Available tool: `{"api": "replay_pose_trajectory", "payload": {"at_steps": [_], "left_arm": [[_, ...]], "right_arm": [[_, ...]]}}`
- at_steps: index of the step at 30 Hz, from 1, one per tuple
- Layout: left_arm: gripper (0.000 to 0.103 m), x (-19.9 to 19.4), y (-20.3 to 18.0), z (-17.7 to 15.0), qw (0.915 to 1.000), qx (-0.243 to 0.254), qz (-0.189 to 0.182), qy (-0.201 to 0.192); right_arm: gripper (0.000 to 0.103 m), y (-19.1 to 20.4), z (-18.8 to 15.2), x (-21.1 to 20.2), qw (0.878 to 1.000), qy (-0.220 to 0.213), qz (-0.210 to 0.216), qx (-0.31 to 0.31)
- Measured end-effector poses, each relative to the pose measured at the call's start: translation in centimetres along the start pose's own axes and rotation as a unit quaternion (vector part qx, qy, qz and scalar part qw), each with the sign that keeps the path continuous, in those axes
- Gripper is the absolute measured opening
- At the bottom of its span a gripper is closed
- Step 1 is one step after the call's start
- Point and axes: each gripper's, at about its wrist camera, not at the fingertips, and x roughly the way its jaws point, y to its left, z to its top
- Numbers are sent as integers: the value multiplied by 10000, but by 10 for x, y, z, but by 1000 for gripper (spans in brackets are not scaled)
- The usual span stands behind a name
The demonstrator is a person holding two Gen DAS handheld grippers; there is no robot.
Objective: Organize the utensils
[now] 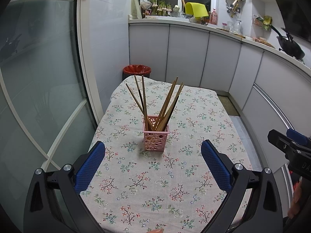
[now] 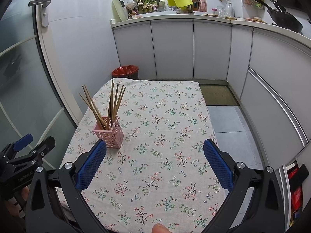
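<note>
We record one square pink plastic basket with perforated walls (image 1: pixel 155 139), standing upright on the table under a grey floral-print tablecloth (image 1: pixel 175 174), roughly mid-table in the left wrist view and toward the table's left side in the right wrist view; in it, one bundle of brown wooden chopsticks (image 1: pixel 167 104), all standing tips-down and fanned out to the left and right above the rim; our left gripper (image 1: pixel 153 167), blue-padded fingers spread wide apart and holding nothing, hovering short of the basket with the basket framed between them; our right gripper (image 2: pixel 155 165), fingers likewise spread and empty, over bare cloth with the basket just beyond its left pad; beyond the table's far edge, one round bin with a red liner (image 1: pixel 137 70) on the floor against white kitchen cabinets (image 1: pixel 186 58)
</note>
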Motion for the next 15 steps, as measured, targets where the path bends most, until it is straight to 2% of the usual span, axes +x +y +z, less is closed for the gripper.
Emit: {"api": "replay_pose_trajectory", "payload": {"at_steps": [6, 10, 13, 15], "left_arm": [[96, 5, 1, 0, 10000, -3, -35, 90], [96, 27, 8, -1, 9993, -7, -167, 344], [96, 93, 20, -14, 9961, 53, 123, 870], [96, 142, 27, -35, 9899, 89, 337, 1375]], "right_arm": [[96, -1, 0, 1, 10000, 4, -7, 2], [96, -2, 0, 4, 10000, 31, -18, 5], [96, -1, -1, 19, 9999, 131, -52, 32], [96, -1, -7, 50, 9994, 306, -145, -4]]}}
